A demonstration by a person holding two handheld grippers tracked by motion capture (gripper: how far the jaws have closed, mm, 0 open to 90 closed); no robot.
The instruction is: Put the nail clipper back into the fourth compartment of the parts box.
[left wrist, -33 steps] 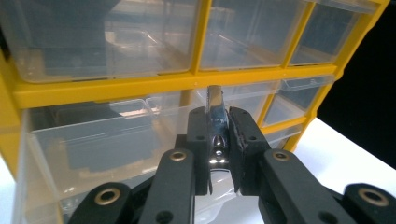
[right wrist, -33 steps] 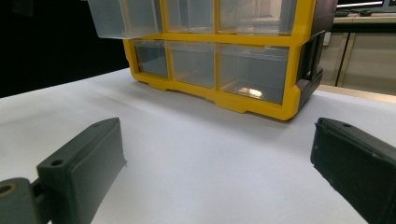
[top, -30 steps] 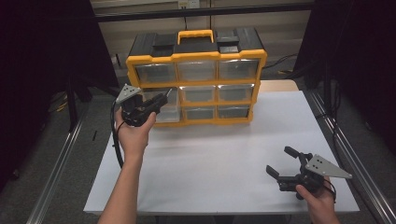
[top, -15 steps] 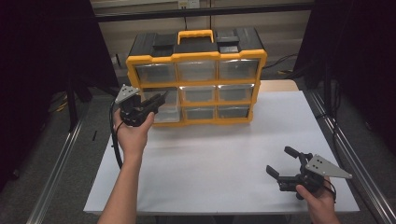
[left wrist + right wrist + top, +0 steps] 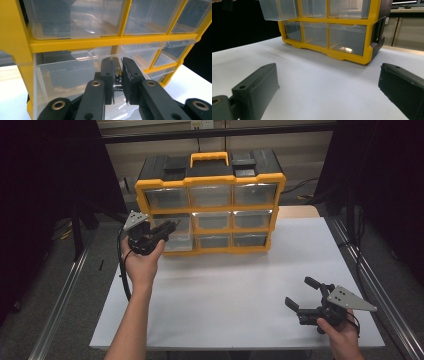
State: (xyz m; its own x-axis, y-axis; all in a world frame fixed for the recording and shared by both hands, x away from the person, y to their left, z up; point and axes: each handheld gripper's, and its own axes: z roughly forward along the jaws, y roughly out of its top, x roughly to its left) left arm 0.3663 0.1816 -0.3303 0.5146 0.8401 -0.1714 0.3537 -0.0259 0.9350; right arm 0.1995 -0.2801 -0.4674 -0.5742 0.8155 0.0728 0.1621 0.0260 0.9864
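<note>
The left gripper (image 5: pixel 117 75) was clamped on a small shiny metal piece, directly over the open clear drawer (image 5: pixel 72 72) at the left of the yellow organizer (image 5: pixel 210 210) on the counter (image 5: pixel 235 295) — the nearer hand. The right gripper (image 5: pixel 305 295) rested well apart, jaws wide. Nothing had visibly moved since half a second earlier.

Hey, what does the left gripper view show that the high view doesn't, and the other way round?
Left gripper view: up close, a small metal piece is pinched between the fingers, above a pulled-out clear drawer.

High view: the organizer's handle on top, the white table, and the right gripper held open near its front right corner.

Both: the yellow organizer and the left gripper at its middle-left drawer.
</note>
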